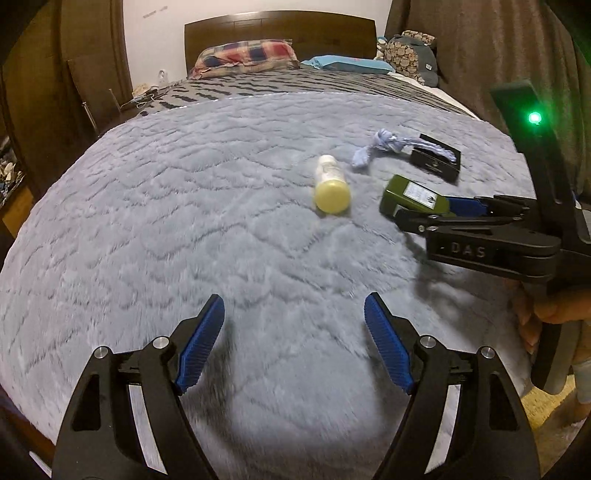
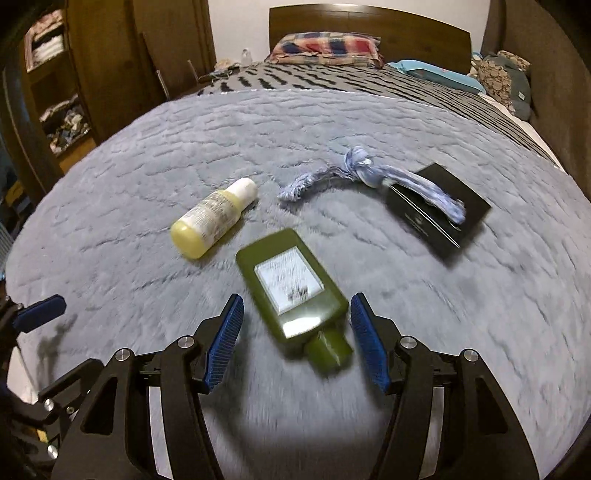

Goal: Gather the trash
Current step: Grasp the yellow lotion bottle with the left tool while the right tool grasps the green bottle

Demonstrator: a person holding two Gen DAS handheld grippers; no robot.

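A dark green flat bottle (image 2: 291,288) with a white label lies on the grey fluffy blanket (image 2: 110,184), cap toward the camera. It sits between the fingers of my right gripper (image 2: 296,306), whose blue pads stand clear of it on both sides, so the gripper is open. A yellow bottle (image 2: 210,221) with a white cap lies to its left. Further back, a knotted blue cloth strip (image 2: 362,170) drapes onto a flat black box (image 2: 439,214). My left gripper (image 1: 294,306) hangs open over bare blanket, well short of the yellow bottle (image 1: 331,184) and the green bottle (image 1: 413,197).
The blanket covers a bed with a wooden headboard (image 1: 280,27), a plaid pillow (image 1: 243,55) and a blue pillow (image 1: 347,64). A wardrobe (image 2: 55,74) stands at the left and curtains at the right. A person's hand (image 1: 554,314) holds the right gripper's handle.
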